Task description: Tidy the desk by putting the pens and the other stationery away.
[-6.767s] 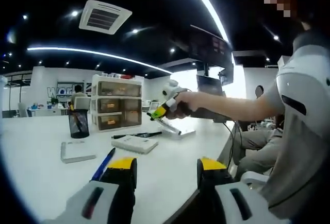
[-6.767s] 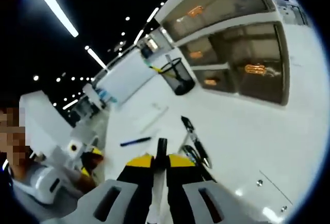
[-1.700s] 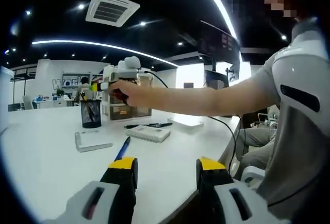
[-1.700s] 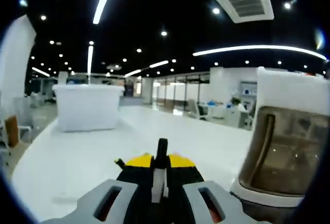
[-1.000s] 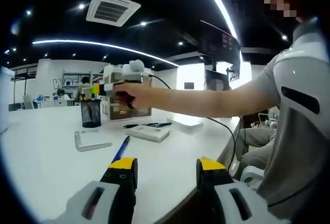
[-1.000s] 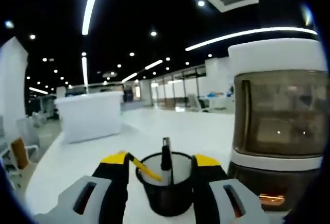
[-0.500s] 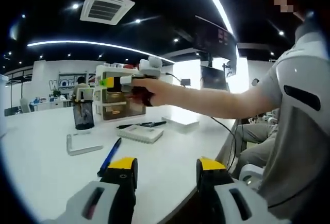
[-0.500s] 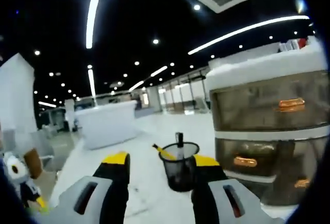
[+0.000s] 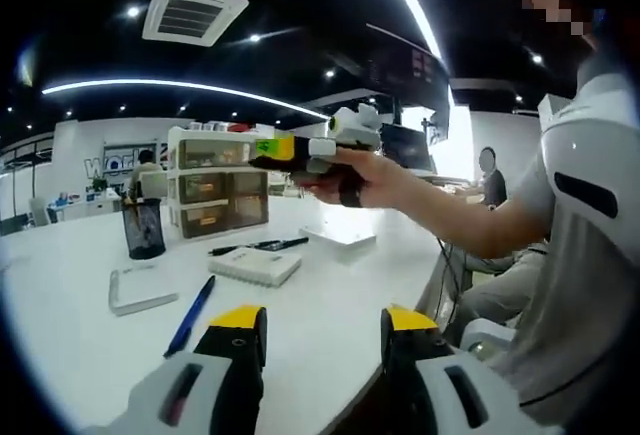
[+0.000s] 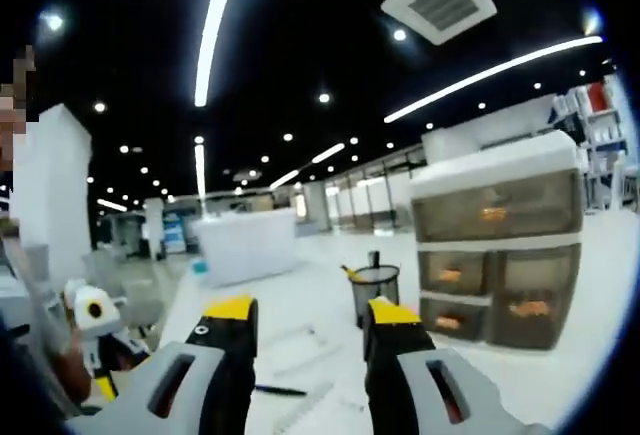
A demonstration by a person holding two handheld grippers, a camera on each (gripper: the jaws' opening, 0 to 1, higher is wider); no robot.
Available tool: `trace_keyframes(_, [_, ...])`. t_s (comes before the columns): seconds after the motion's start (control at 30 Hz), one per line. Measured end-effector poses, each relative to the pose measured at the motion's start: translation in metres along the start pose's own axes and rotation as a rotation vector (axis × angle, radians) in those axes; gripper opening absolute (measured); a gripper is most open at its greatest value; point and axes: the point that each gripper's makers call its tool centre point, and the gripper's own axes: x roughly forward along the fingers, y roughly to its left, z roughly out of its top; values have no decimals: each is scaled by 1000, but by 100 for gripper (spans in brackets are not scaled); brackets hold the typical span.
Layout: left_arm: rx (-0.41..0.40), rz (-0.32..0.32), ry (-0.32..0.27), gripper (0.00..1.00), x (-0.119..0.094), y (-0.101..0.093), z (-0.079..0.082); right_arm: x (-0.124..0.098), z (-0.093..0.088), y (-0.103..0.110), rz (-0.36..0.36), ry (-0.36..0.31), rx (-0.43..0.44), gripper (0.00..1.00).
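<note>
Stationery lay scattered across the white desk [image 9: 330,305]: in the left gripper view a blue pen [image 9: 190,315] sat just ahead of the left gripper [image 9: 325,340], beside an L-shaped ruler [image 9: 135,293], with a notepad [image 9: 252,265] farther on and dark pens [image 9: 260,246] lying behind it. The mesh pen cup [image 9: 144,230] stood near the drawer unit [image 9: 218,195], well apart from the loose items.

The left gripper hung low over the desk edge with its jaws spread and nothing between them. The right gripper [image 10: 305,320] was likewise spread and empty; in the left gripper view it was held up in the air in the person's hand [image 9: 350,177], away from the cup. In the right gripper view the pen cup [image 10: 375,293] already held a couple of pens.

Risk, as I judged it, lay in the next pickup — the pens were thin and flat on a slick surface, so jaws closing off-centre could roll or flick one away. A careless reach could also nudge the light cup and tip it over.
</note>
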Motion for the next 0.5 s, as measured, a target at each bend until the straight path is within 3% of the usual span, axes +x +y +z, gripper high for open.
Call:
trace_keyframes(0.17, [3,0,2,46,2,1,3,-48,5,4,-32,-43,19,39])
trace_keyframes(0.3, [-1,33,14,46,-3,13,2,-80,5,10,-88,-52,-70,34])
trace_keyframes(0.33, [-6,54,16,46,-6,19,1,-86,-5,16,-60,-7,-122,32])
trace_keyframes(0.4, [-16,85,30,46,-8,29,-3,-93,-33,23,-26,104,-110,35])
trace_keyframes(0.5, [-28,112,46,46,-11,37,-5,-99,-47,30,-13,124,-111,36])
